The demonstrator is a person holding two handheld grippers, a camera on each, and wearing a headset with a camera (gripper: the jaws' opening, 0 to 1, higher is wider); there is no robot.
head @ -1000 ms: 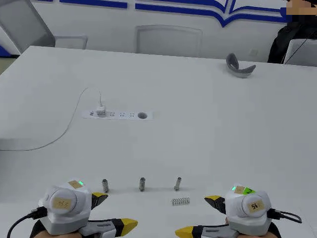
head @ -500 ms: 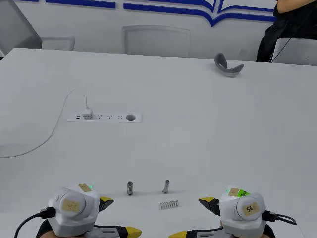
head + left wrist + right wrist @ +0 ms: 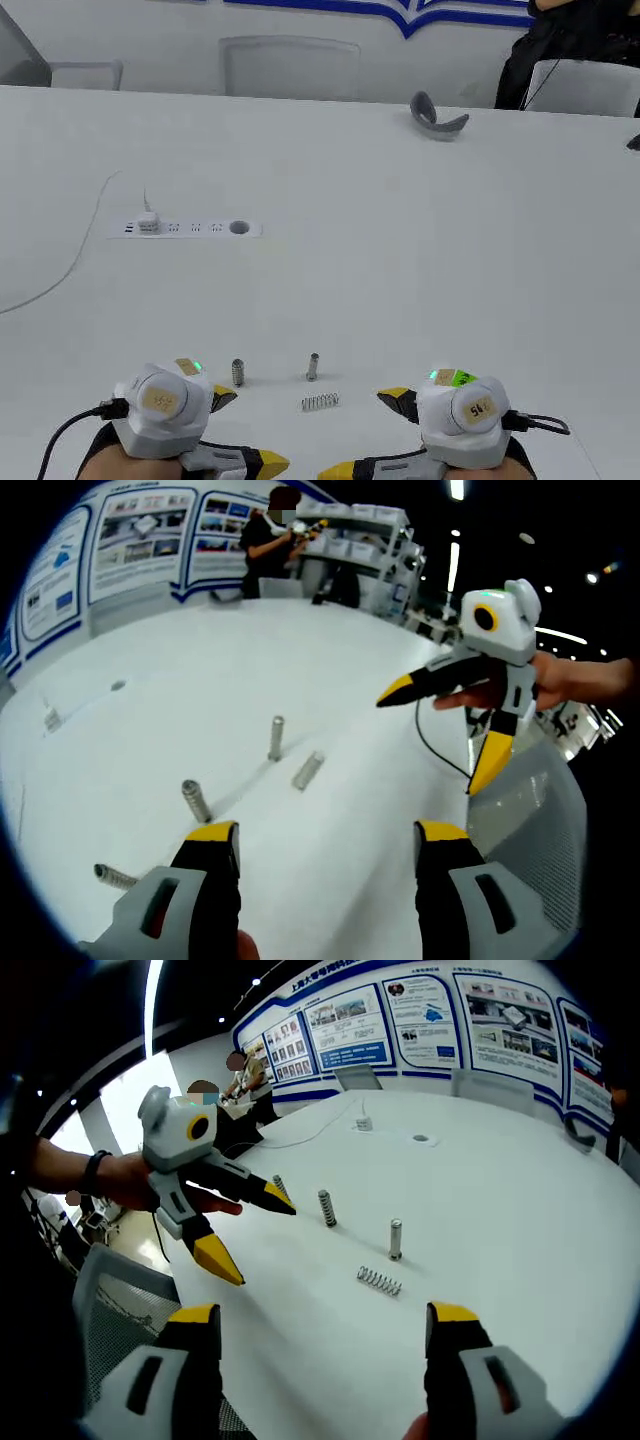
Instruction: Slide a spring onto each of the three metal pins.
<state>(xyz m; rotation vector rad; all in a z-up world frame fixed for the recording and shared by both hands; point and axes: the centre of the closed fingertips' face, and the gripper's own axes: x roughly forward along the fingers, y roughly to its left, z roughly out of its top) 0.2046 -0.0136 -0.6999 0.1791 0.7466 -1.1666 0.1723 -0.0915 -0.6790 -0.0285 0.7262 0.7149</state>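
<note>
Three small metal pins stand in a row near the table's front edge. The left pin [image 3: 113, 877] and the middle pin [image 3: 238, 372] each carry a spring. The right pin [image 3: 313, 367] is bare. A loose spring [image 3: 320, 402] lies flat on the table just in front of the bare pin. My left gripper [image 3: 246, 430] is open and holds nothing, to the left of the pins and pointing right. My right gripper [image 3: 364, 434] is also open with nothing between its fingers, to the right of the loose spring and pointing left. The two face each other.
A white power strip [image 3: 185, 228] with a plug and a cable lies further back on the left. A grey curved object [image 3: 435, 115] rests near the far edge. Chairs [image 3: 290, 68] stand behind the table, and a person sits at the far right.
The head camera has swung, so the whole scene sits further left. Both grippers stay open, low and apart. The left gripper now covers the leftmost pin in the head view.
</note>
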